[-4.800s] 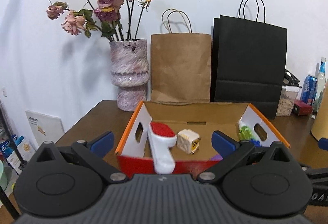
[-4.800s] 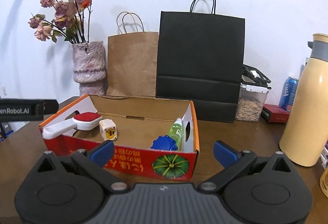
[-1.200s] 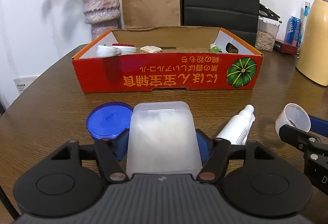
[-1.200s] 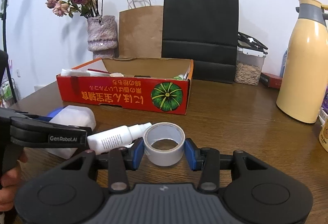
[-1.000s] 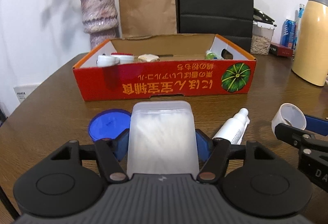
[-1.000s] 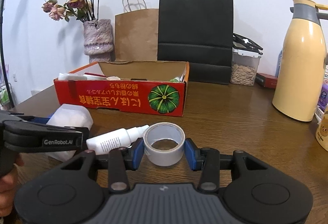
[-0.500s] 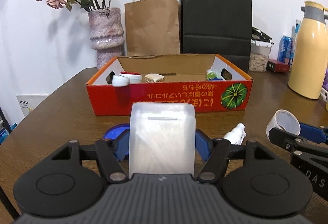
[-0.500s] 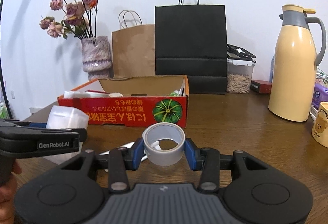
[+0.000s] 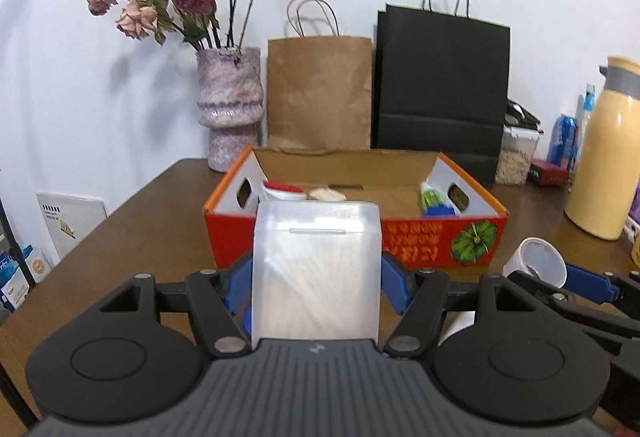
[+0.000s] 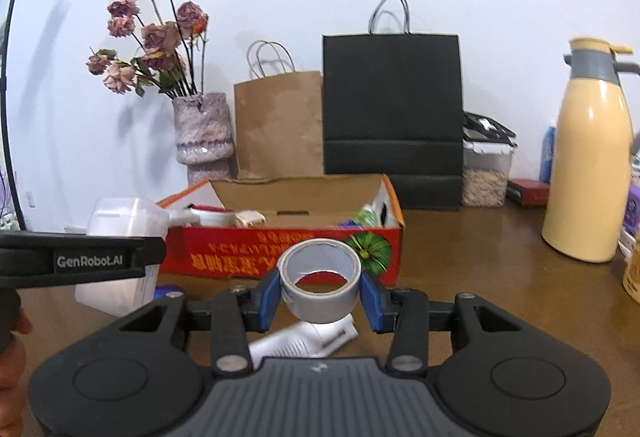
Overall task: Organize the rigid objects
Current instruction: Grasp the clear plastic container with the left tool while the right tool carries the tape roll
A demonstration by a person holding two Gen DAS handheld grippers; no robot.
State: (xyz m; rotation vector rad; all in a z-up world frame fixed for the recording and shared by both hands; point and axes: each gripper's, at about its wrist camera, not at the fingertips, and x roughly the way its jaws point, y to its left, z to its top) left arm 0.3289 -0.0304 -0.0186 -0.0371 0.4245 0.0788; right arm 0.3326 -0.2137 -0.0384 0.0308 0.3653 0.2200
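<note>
My left gripper (image 9: 316, 283) is shut on a translucent white plastic box (image 9: 316, 269) and holds it above the table, in front of the red cardboard box (image 9: 440, 241). My right gripper (image 10: 320, 291) is shut on a grey tape roll (image 10: 320, 287), lifted above a white squeeze bottle (image 10: 304, 341) lying on the table. The red box (image 10: 256, 257) holds a red-and-white brush (image 9: 280, 189), a small cream cube (image 9: 326, 194), a green bottle (image 9: 430, 197) and a blue lid (image 9: 440, 211). The tape roll (image 9: 538, 263) and plastic box (image 10: 124, 237) each show in the other view.
A flower vase (image 9: 230, 105), a brown paper bag (image 9: 320, 93) and a black paper bag (image 9: 442, 93) stand behind the red box. A yellow thermos (image 10: 588, 173), a jar of seeds (image 10: 484, 177) and a blue can (image 9: 564, 139) are at the right.
Both grippers closed on their objects and have lifted them off the table and moved toward the red box. The squeeze bottle and blue disc stay below.
</note>
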